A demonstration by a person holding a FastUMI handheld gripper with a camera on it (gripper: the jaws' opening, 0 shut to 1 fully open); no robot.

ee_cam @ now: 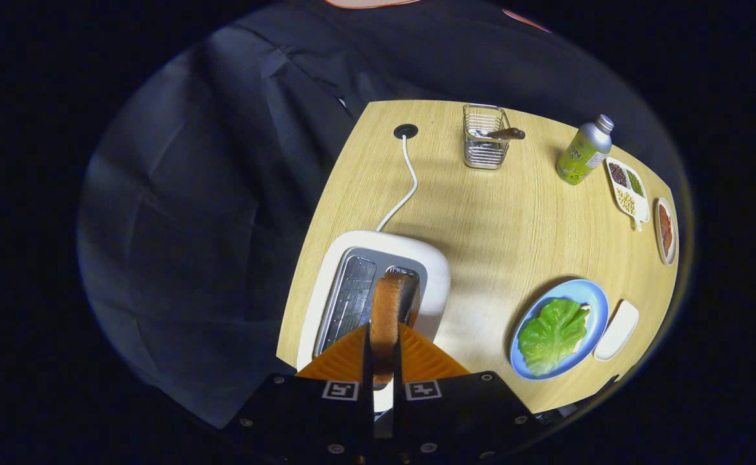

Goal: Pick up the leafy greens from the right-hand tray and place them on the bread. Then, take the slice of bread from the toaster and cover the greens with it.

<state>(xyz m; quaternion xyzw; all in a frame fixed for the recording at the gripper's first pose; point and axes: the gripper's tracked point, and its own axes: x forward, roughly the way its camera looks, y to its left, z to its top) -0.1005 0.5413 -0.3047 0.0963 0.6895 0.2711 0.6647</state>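
Note:
My gripper (384, 352) is shut on a slice of bread (386, 313), held edge-on between both fingers, directly above the white toaster (439, 271). The slice's far end hangs over the toaster's right slot; the left slot shows its bare wire grille. To the right, a blue plate (596, 302) carries the leafy greens (553, 334) spread over another bread slice, of which just a pale corner (585, 310) peeks out beside the leaf.
An empty white tray (616, 330) lies right of the plate. At the back stand a wire basket (485, 137) with a utensil, a green bottle (583, 152), a dish of beans (628, 187) and a small dish (665, 231). The toaster's white cord (407, 184) runs to a table hole.

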